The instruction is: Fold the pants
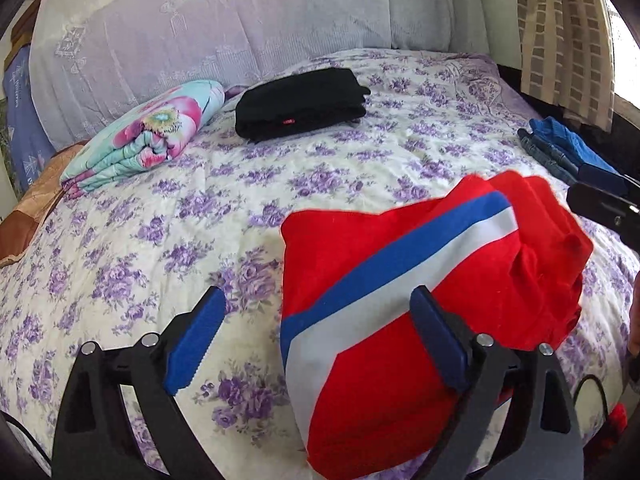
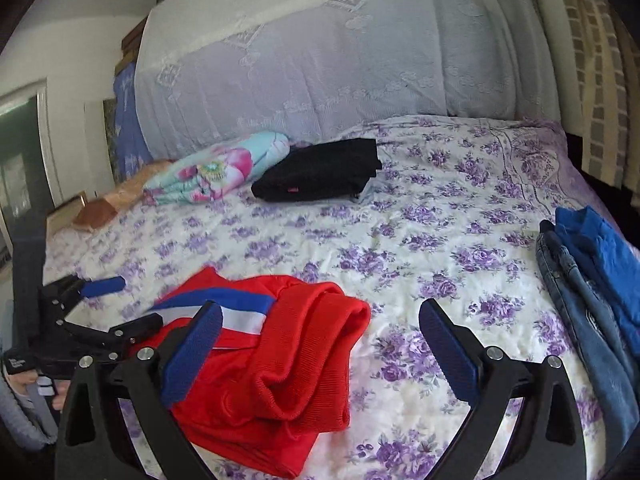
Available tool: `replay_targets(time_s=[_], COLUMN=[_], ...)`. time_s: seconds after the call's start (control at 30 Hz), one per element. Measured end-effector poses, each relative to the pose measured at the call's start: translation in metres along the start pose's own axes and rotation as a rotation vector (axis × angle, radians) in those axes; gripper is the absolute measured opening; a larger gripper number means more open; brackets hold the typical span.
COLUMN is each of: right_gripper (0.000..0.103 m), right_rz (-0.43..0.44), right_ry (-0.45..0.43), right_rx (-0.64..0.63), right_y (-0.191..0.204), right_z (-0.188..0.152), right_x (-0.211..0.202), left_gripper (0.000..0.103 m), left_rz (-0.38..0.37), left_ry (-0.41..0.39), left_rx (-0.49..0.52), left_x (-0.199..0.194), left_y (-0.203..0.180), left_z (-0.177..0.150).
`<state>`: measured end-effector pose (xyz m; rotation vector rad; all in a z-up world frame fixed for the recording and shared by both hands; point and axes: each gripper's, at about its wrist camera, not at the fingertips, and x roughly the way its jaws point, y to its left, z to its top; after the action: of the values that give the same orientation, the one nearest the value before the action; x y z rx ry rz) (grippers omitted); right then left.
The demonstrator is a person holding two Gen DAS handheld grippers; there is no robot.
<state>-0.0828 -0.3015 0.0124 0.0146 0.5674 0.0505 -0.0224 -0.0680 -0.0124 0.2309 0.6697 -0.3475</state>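
Red pants (image 1: 420, 320) with a blue and white side stripe lie folded into a thick bundle on the floral bedspread (image 1: 160, 240). My left gripper (image 1: 316, 336) is open, its right finger resting over the bundle and its left finger over bare sheet. In the right wrist view the same pants (image 2: 280, 360) lie at lower left, with the ribbed waistband on top. My right gripper (image 2: 320, 348) is open, its left finger over the pants and its right finger over the sheet. The left gripper (image 2: 100, 304) shows at far left there.
Folded black pants (image 1: 300, 104) and a rolled floral blanket (image 1: 152, 132) lie at the head of the bed. Jeans and a blue garment (image 2: 592, 280) sit stacked at the right edge. A lilac covered headboard (image 1: 240, 20) stands behind, curtains at the right.
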Motion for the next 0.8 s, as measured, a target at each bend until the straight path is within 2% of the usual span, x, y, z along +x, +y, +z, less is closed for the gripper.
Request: replay_targets(time_s=[0.07,0.1,0.13,0.17,0.2,0.23,0.27,0.37,0.47,0.5,0.6,0.7,0.77,0.8], right_gripper=[0.099,0.099,0.099,0.099,0.099,0.099,0.099,0.099,0.099,0.099,0.099,0.095,0.095,0.098], right_rz=[-0.055,-0.051,-0.007,0.013,-0.014,-0.056,-0.056,-0.066,0.017,0.060,0.159,0.196,0.190,0.183], right_ry=[0.107,0.156,0.184,0.198,0.201,0.203,0.203,0.083,-0.041,-0.061,-0.051,0.020,0.159,0.224], right_rx=[-0.001,0.037,0.112,0.172,0.187,0.170,0.161,0.115,0.055,0.035,-0.030,-0.082,-0.064,-0.049], right_y=[-0.010,-0.020,-0.034,-0.045,-0.051,-0.051,-0.050,-0.036,-0.011,0.000,0.030,0.044,0.036,0.028], right_z=[-0.021,-0.032,-0.039,-0.043,-0.044,-0.045,-0.044,-0.028,0.002,0.010,0.024,0.017,0.000,-0.011], right_x=[0.018,0.024,0.025,0.023,0.021,0.021,0.021,-0.001,-0.022,-0.024,-0.009,0.015,0.046,0.061], left_gripper=[0.096,0.097,0.099,0.099,0.099,0.099,0.099,0.099,0.098,0.099,0.098,0.098,0.099,0.099], left_rz=[-0.028,-0.057,-0.093,-0.118,-0.134,-0.148,-0.159,-0.104,-0.072,-0.068,-0.052,-0.033,-0.008,-0.018], left_ry=[0.034,0.041,0.047,0.056,0.060,0.063,0.062,0.002,-0.058,-0.067,-0.072,-0.008,0.056,0.061], left_rx=[-0.043,-0.072,-0.096,-0.110,-0.119,-0.129,-0.140,-0.153,-0.162,-0.161,-0.126,-0.051,0.000,-0.007], left_x=[0.010,0.012,0.012,0.013,0.013,0.013,0.011,-0.003,-0.014,-0.014,-0.005,0.022,0.046,0.054], left_y=[0.007,0.012,0.017,0.020,0.023,0.026,0.030,0.041,0.052,0.053,0.044,0.026,0.017,0.018], left_z=[-0.010,-0.015,-0.018,-0.021,-0.023,-0.023,-0.022,-0.011,0.010,0.018,0.032,0.033,0.025,0.020])
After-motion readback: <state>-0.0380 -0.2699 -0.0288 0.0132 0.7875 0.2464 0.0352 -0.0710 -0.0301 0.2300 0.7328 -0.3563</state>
